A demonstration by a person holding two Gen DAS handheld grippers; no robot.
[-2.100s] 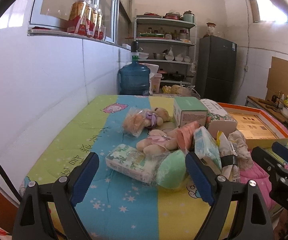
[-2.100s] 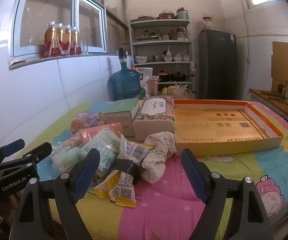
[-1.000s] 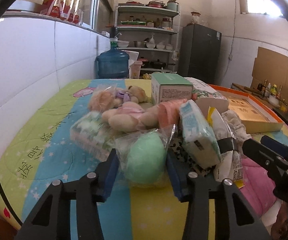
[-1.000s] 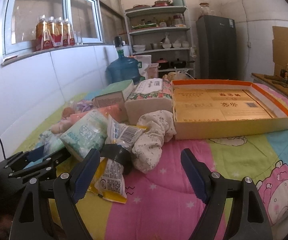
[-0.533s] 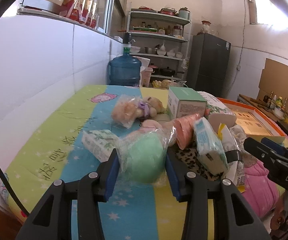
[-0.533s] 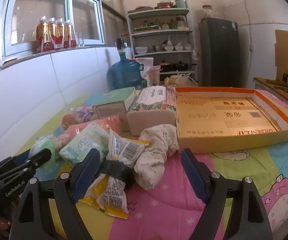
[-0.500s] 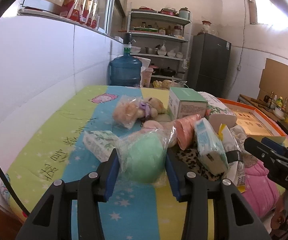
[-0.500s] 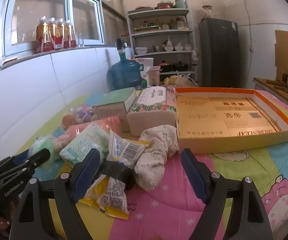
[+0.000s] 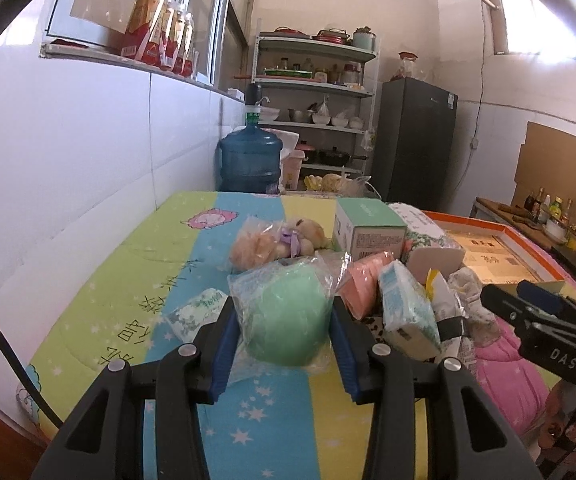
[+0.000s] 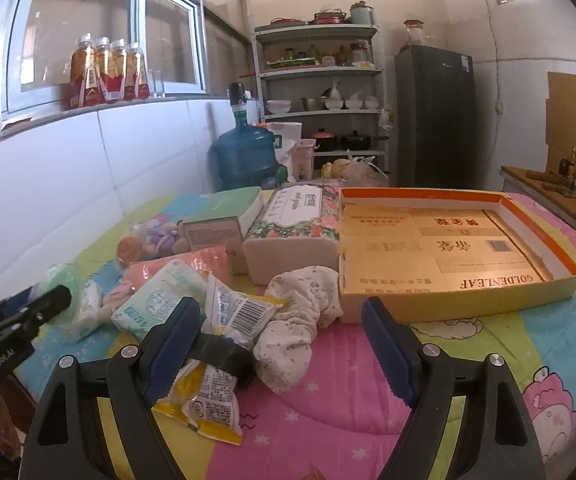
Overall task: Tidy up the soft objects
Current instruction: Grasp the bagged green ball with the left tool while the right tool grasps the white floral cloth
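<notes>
My left gripper (image 9: 284, 330) is shut on a green sponge ball in a clear plastic bag (image 9: 286, 316), held a little above the colourful blanket (image 9: 128, 304). Beyond it lie a bagged teddy bear (image 9: 276, 242), a pink pack (image 9: 365, 284), a tissue pack (image 9: 407, 312) and a floral tissue block (image 10: 297, 240). My right gripper (image 10: 282, 342) stands open over a snack packet (image 10: 216, 360) and a crumpled floral cloth (image 10: 299, 320), gripping nothing. An open orange-rimmed cardboard box (image 10: 447, 252) lies to the right.
A green-topped carton (image 9: 367, 228) stands behind the pile. A white tiled wall (image 9: 88, 160) runs along the left of the bed. A blue water jug (image 10: 246, 156), shelves (image 10: 319, 92) and a dark fridge (image 10: 433, 116) stand beyond the far edge.
The left gripper closed on the bagged green ball about a second ago and has lifted it up off the pile. The right gripper has stayed open and nearly still.
</notes>
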